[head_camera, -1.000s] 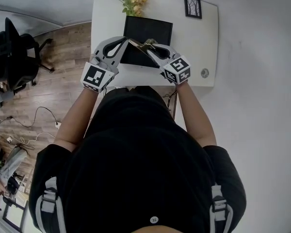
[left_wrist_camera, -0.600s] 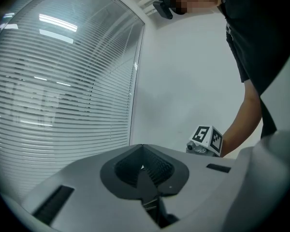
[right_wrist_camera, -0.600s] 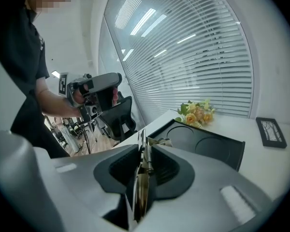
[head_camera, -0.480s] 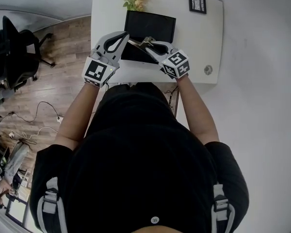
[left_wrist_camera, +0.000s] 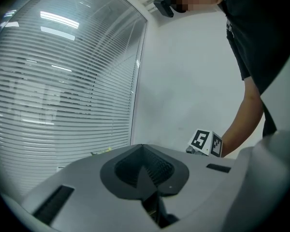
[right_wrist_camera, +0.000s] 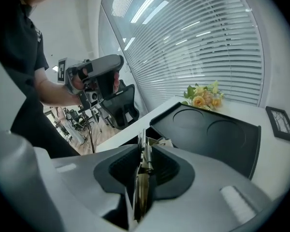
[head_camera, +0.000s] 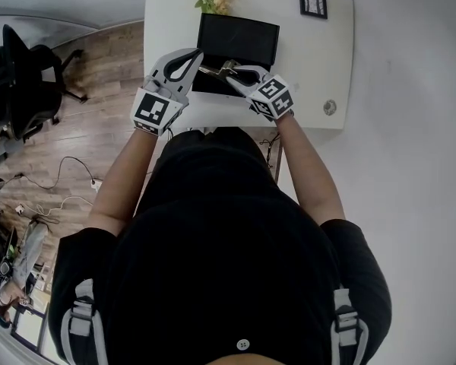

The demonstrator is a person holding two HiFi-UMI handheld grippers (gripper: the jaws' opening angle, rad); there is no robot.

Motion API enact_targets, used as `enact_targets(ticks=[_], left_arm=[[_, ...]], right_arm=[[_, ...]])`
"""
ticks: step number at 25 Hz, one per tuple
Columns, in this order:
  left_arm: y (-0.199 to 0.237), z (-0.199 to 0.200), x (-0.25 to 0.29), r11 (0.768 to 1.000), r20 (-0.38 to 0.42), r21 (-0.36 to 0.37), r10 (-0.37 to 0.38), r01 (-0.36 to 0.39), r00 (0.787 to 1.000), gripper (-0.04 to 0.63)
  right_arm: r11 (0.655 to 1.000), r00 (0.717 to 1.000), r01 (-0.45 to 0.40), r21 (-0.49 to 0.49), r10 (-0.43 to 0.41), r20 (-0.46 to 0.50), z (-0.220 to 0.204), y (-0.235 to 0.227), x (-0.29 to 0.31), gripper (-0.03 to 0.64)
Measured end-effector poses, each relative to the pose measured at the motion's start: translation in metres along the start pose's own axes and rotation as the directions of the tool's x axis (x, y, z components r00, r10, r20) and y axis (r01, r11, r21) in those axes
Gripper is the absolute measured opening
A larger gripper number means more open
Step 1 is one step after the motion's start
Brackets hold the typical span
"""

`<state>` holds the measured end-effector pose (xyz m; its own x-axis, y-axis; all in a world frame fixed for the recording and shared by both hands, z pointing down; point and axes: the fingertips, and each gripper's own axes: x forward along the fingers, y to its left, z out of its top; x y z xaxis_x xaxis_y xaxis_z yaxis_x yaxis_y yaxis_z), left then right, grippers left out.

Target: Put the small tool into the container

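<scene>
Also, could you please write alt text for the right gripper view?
The right gripper is shut on a small metal tool in front of a black tray on a white table. Yellow flowers sit behind it.

Slim brass-coloured metal tool with a spring (right_wrist_camera: 141, 187), clamped edgewise in the right gripper (right_wrist_camera: 145, 148), hangs above the near part of the flat black rectangular tray (right_wrist_camera: 217, 134) by the white desk's (head_camera: 311, 67) far edge.
</scene>
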<state>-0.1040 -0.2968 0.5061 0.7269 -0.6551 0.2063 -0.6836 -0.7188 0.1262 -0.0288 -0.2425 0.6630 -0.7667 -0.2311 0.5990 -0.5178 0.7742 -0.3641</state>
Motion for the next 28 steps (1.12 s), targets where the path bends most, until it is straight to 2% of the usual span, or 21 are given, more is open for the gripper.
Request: enact_targets(ticks=[14,28], left_arm=[[-0.01,-0.007,0.002,1.0,-0.003,-0.008,-0.023,0.023,1.0,0.008],[-0.02,-0.004,0.007,0.999,0.005,-0.008,-0.039,0.039,0.999,0.008]], right_arm=[[1.0,0.992,-0.003,0.028,0.006,-0.125,-0.029,-0.007,0.021,0.095],[0.999,0.964,-0.016,0.039,0.026,-0.265,-0.049,-0.013,0.035,0.097]])
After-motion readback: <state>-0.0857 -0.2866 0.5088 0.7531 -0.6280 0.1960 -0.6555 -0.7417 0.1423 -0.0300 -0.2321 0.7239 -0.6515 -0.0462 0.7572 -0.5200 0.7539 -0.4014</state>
